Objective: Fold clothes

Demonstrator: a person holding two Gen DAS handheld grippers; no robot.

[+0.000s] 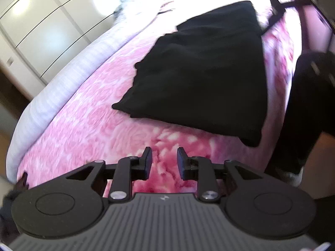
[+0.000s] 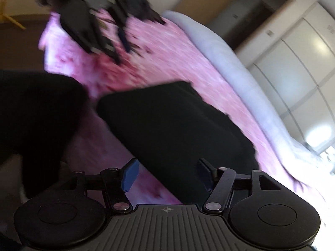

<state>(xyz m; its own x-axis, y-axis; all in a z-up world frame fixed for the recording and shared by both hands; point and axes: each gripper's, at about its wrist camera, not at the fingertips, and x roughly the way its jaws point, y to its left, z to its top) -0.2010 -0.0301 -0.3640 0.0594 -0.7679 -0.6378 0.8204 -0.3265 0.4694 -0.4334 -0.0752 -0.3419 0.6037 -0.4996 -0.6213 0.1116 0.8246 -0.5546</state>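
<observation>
Looking along the left tongs [image 1: 163, 160], the two dark pads stand a little apart with nothing between them, only the pink flowered bedspread [image 1: 88, 125] showing through the gap. The black garment [image 1: 201, 77] lies folded flat on that bedspread toward 12 to 1 o'clock from the tongs, well clear of the pads, its near corner toward 2 o'clock. A pale grey blanket edge [image 1: 62, 83] runs along the bed's side at 9 to 11 o'clock, with white wardrobe doors [image 1: 41, 25] beyond it. At 3 o'clock a person's leg in dark trousers [image 1: 303, 104] stands by the bed. The other tongs show blurred at the far right corner, about 1 o'clock.

Turning to the right wrist view, the right tongs [image 2: 166, 175] are spread wide and pinch nothing; their blue pads hang just above the near edge of the black garment [image 2: 171, 125], which fills the middle of the frame at 12 o'clock. The pink flowered bedspread [image 2: 167, 58] stretches away behind it. At 11 o'clock the left tongs [image 2: 117, 39] appear blurred over the bed. A dark trouser leg [image 2: 37, 113] sits at 9 o'clock. The grey blanket edge [image 2: 230, 67] curves from 1 to 3 o'clock, with wardrobe doors [image 2: 303, 67] past it.
</observation>
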